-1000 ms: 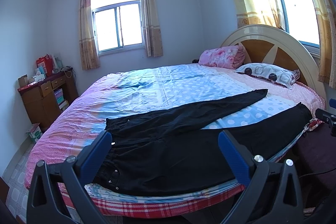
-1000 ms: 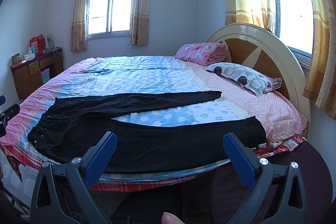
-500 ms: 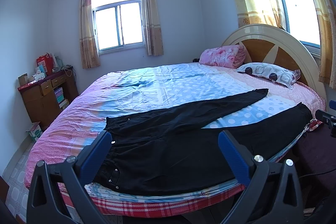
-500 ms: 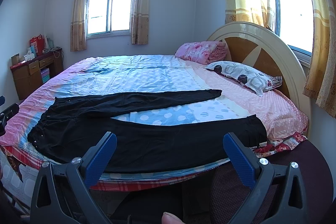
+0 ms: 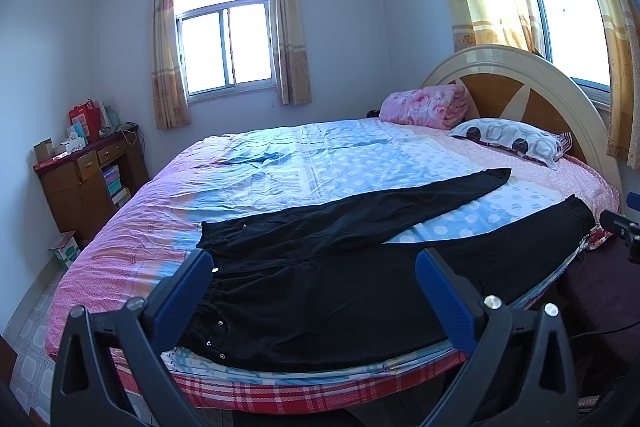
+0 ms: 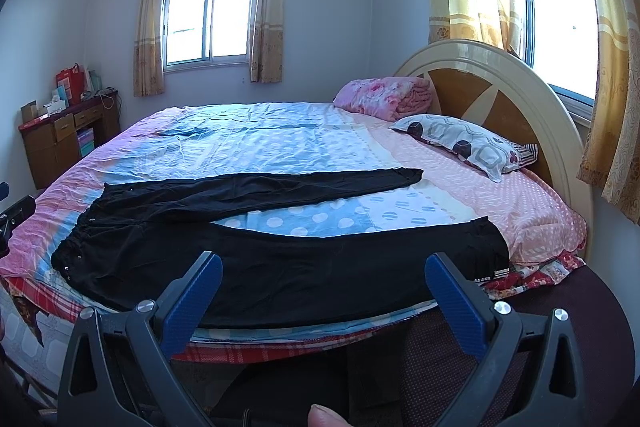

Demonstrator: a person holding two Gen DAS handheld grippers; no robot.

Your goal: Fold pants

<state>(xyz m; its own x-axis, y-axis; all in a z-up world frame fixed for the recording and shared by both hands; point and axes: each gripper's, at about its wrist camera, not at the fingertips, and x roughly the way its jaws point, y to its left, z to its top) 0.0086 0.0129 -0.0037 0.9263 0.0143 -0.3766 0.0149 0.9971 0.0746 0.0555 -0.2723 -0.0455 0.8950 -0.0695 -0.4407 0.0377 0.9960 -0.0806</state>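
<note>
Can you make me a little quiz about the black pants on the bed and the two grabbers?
1. True or false: the black pants lie spread flat on the bed, legs apart.
2. Which end of the pants is nearer the pillow: A waistband, B leg cuffs?
3. Fill in: the left gripper and right gripper are both ____ and hold nothing.

Key: 1 true; 2 B; 3 open
</note>
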